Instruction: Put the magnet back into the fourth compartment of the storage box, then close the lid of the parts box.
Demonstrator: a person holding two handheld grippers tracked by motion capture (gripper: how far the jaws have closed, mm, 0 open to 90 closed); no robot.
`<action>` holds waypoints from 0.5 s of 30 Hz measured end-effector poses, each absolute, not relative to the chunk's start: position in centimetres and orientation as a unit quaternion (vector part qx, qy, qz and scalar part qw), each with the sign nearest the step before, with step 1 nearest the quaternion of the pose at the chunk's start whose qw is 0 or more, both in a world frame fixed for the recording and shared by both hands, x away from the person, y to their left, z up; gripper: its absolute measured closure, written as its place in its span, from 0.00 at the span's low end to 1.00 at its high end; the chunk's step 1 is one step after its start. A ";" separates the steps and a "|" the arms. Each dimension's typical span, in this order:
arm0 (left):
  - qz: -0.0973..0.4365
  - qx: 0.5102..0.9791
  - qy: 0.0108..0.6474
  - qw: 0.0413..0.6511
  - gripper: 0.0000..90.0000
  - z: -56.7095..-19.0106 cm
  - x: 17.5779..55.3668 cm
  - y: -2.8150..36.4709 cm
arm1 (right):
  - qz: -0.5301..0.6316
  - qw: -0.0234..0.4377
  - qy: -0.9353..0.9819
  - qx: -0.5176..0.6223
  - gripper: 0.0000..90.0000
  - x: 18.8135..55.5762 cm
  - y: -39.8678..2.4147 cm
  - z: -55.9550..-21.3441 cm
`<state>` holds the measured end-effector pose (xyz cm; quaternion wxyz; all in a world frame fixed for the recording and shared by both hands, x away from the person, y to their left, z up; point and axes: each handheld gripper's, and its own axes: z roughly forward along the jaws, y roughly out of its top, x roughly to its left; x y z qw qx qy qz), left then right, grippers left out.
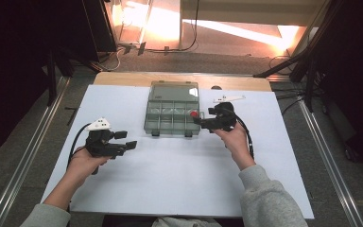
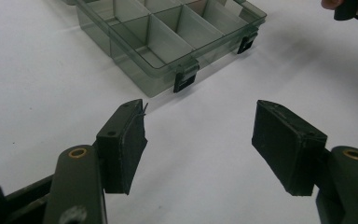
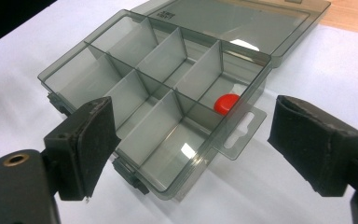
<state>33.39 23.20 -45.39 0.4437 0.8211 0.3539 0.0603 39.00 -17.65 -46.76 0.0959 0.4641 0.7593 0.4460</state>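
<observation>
Lying beyond right gripper (image 3: pixel 191 149): red cap (image 3: pixel 226 103).

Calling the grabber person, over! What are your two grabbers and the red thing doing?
Left gripper open, empty, near the box's front. Right gripper open, empty, at the organizer box. Red cap in a right-end compartment, lid open. Nothing in the way.

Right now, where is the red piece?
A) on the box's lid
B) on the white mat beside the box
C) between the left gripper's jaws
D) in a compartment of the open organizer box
D: the red piece lies inside a compartment of the open organizer box, at the end nearest the right gripper.
</observation>
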 end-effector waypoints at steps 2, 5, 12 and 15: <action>0.062 0.820 0.356 0.444 0.38 -45.4 33.5 23.3 | 0.447 0.093 0.757 0.467 0.16 38.9 -17.7 -46.8; 0.062 0.817 0.360 0.445 0.38 -45.3 33.7 23.3 | 0.447 0.091 0.758 0.466 0.16 38.8 -17.6 -46.8; 0.061 0.816 0.362 0.446 0.38 -45.2 34.1 23.2 | 0.452 0.088 0.759 0.461 0.16 38.6 -17.6 -47.0; 0.059 0.815 0.364 0.446 0.38 -45.2 34.3 23.0 | 0.449 0.084 0.760 0.463 0.16 38.4 -17.7 -47.2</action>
